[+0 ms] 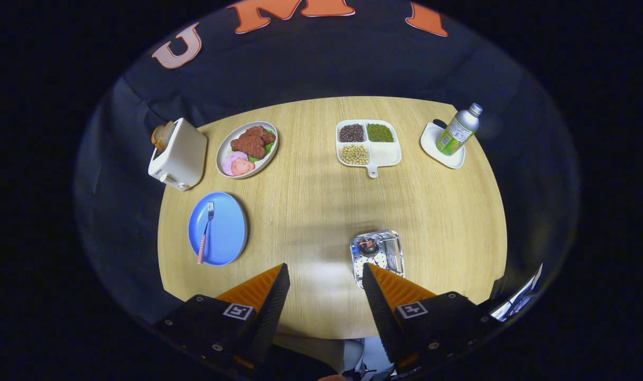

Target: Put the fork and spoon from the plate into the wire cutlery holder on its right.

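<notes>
A blue plate (226,233) lies on the wooden table, ahead and to the left of my fingers. On it rests a fork (205,233) with a red-and-white checked handle, tines pointing away from me. The wire cutlery holder (378,255) stands just ahead of my right finger, seen from above; something dark with a reddish top sits in its far left corner, and I cannot tell what it is. My gripper (325,271) hovers high above the table's near edge, open, with nothing between its orange fingers (258,288).
Along the far side of the table stand a white toaster (177,154) with bread, an oval plate of meat (247,149), a divided dish of beans (368,145) and a bottle (459,131) on a small white tray. Bare wood spans the middle (311,211).
</notes>
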Demonstrator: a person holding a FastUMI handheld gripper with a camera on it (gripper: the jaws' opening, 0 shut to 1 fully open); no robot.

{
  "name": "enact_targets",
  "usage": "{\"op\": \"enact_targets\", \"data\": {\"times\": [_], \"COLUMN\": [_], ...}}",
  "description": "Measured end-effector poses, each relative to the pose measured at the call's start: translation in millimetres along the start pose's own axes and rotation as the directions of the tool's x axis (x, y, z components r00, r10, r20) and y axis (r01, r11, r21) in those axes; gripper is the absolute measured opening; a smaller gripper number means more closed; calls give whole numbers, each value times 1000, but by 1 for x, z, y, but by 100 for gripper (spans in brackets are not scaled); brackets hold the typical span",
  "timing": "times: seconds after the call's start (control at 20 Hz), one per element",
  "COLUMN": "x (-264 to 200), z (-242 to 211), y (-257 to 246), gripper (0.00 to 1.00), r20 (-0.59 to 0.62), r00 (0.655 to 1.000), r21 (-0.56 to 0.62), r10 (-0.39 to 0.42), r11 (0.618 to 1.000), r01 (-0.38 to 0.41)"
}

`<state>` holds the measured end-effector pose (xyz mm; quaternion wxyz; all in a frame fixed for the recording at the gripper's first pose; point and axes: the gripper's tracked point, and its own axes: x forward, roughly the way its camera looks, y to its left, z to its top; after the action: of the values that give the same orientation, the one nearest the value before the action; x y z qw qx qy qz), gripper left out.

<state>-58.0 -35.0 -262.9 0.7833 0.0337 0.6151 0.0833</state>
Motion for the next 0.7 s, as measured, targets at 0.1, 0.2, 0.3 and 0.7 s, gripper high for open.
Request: {"op": "enact_targets", "data": {"times": [0.1,0.2,0.3,0.7], "x": [0,1,5,40], "z": [1,5,7,-11], "y": [20,40,62,169], "gripper": [83,83,83,83], "r20": [7,23,39,-9], "r00": [1000,1000,999,997], "r21": [-9,-25,-40,-114], "r10": [7,5,9,73], "r11": [1000,1000,999,991], "r01": [-7,-4,-7,-74]}}
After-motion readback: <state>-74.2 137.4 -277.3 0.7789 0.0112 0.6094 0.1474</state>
